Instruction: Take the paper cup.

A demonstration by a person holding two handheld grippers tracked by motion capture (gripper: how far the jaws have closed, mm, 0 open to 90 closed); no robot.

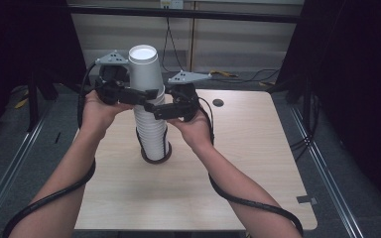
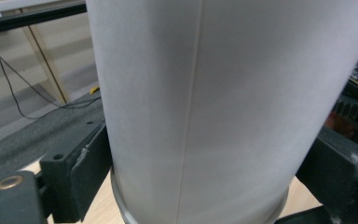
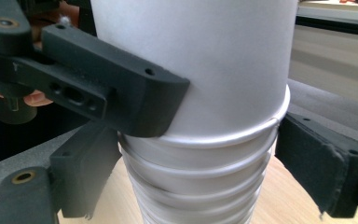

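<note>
A tall stack of upside-down white paper cups [image 1: 151, 131] stands in a dark ring [image 1: 157, 159] on the wooden table [image 1: 258, 163]. The top cup [image 1: 144, 67] sits loosely on the stack, higher than the rest. My left gripper [image 1: 140, 95] reaches in from the left, its jaws on either side of the top cup [image 2: 200, 102] near its rim. They make no dent in the wall. My right gripper [image 1: 158, 110] comes from the right just below, and its jaws flank the stack [image 3: 200, 177] with a slight gap. One left gripper finger [image 3: 121, 93] lies against the top cup.
A round cable hole [image 1: 218, 103] lies in the table behind the right hand. Cables [image 1: 238, 77] trail over the floor beyond the far edge. Dark frames stand on both sides. Grey tape [image 1: 307, 200] marks the right front edge.
</note>
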